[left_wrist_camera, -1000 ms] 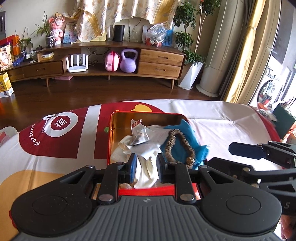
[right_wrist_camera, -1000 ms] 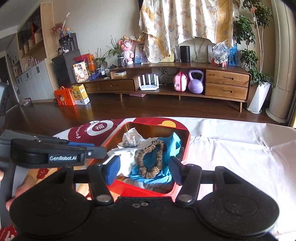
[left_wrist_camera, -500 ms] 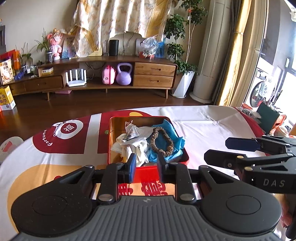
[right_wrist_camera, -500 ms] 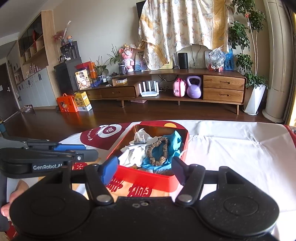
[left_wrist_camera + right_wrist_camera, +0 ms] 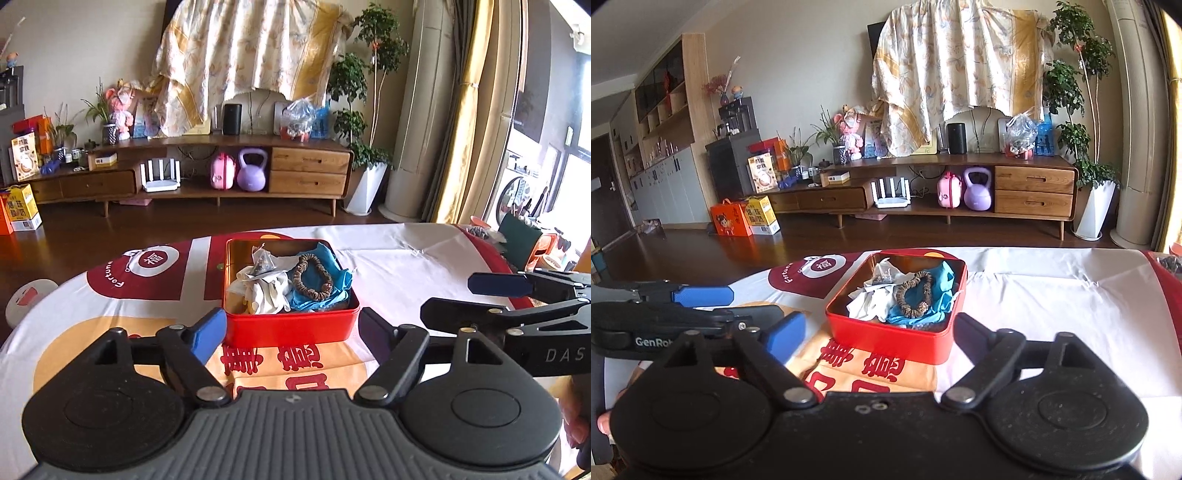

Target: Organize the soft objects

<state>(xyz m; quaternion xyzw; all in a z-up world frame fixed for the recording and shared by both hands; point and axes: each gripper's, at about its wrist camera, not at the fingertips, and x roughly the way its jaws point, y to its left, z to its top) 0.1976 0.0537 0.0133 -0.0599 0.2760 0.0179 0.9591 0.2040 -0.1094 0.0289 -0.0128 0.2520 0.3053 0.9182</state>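
Both claws, left gripper (image 5: 291, 330) and right gripper (image 5: 879, 334), are opening with nothing between them, short of the red tin (image 5: 291, 326) holding white cloth (image 5: 267, 291), blue fabric (image 5: 325, 288) and scrunchie (image 5: 312, 282), so I'd back off clear without nudging it.

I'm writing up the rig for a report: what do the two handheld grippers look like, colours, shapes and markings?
Both are matte black. The left gripper has a ribbed grey body, two round discs, hinged linkage arms with silver pivot pins, and blue finger pads; its side reads "GenRob" in white. The right gripper matches, with a plain black body and "DAS" lettering. No cables or sleeves show.
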